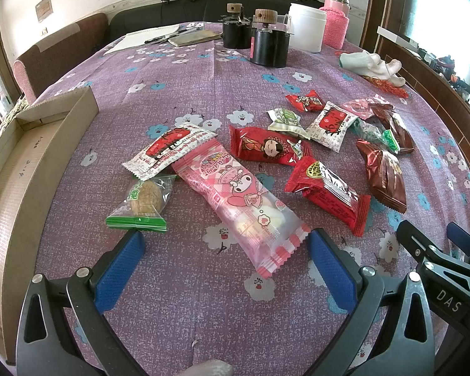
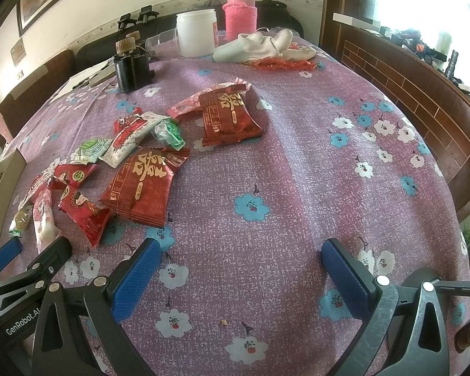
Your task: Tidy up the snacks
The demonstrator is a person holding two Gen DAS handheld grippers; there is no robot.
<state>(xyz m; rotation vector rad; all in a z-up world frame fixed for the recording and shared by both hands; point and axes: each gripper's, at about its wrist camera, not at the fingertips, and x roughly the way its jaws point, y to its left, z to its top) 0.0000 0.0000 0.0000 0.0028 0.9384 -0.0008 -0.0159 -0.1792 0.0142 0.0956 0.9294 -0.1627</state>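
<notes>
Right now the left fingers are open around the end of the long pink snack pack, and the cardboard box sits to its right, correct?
Not quite. In the left wrist view the cardboard box sits left of the long pink snack pack, not right. The left gripper is open around its end.

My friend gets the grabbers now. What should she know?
Left tool: open, empty, low over the table, with the end of the long pink snack pack between its fingers.
Right tool: open, empty, over bare tablecloth.
All snacks lie loose in a pile, such as the cookie packet and the dark red packs.
The cardboard box at the left shows no snacks.
Nothing is sorted yet; everything is left.
</notes>
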